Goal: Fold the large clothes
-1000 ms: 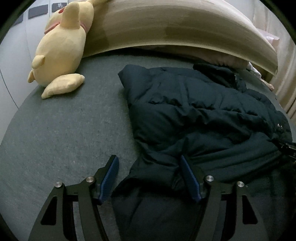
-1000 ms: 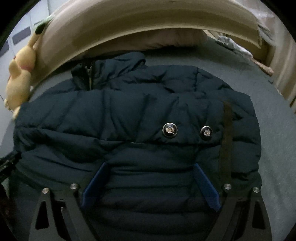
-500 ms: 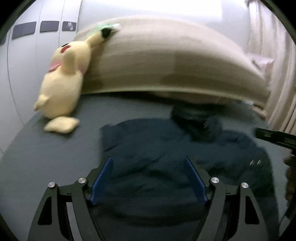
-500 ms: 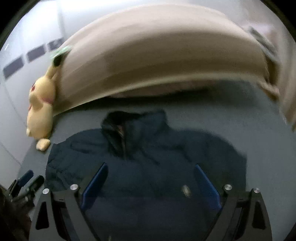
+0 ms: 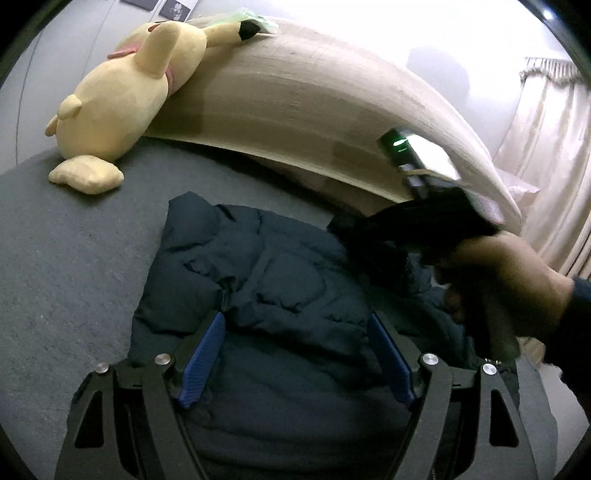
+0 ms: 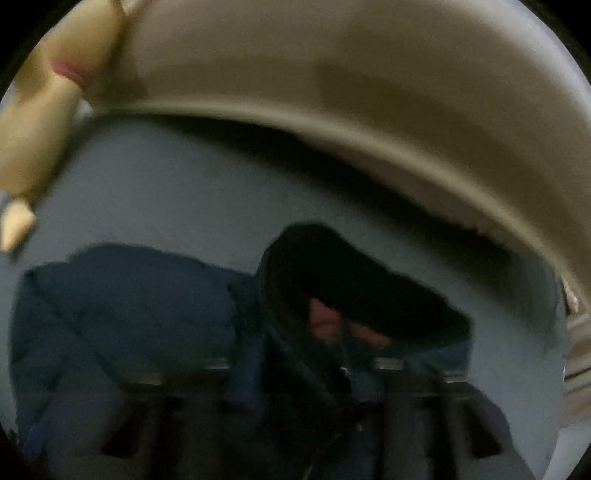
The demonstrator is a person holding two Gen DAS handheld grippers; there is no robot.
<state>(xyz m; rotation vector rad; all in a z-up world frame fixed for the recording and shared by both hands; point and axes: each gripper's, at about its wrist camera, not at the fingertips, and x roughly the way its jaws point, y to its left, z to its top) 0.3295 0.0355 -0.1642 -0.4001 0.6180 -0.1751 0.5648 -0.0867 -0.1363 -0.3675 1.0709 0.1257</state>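
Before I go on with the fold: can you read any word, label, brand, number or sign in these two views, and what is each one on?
None can be read.
Dark panels on the wall: one bears a pale mark, too small to read.
Device on the right gripper's body: a green light only, no legible text.
Jacket: a reddish patch inside the collar, too blurred to read.

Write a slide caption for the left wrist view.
Open left claw over a navy jacket on the bed; plush toy behind.

Left gripper (image 5: 295, 354) wide open above navy puffer jacket (image 5: 280, 295) on grey bed (image 5: 74, 258); yellow plush (image 5: 122, 96) against headboard (image 5: 295, 110).
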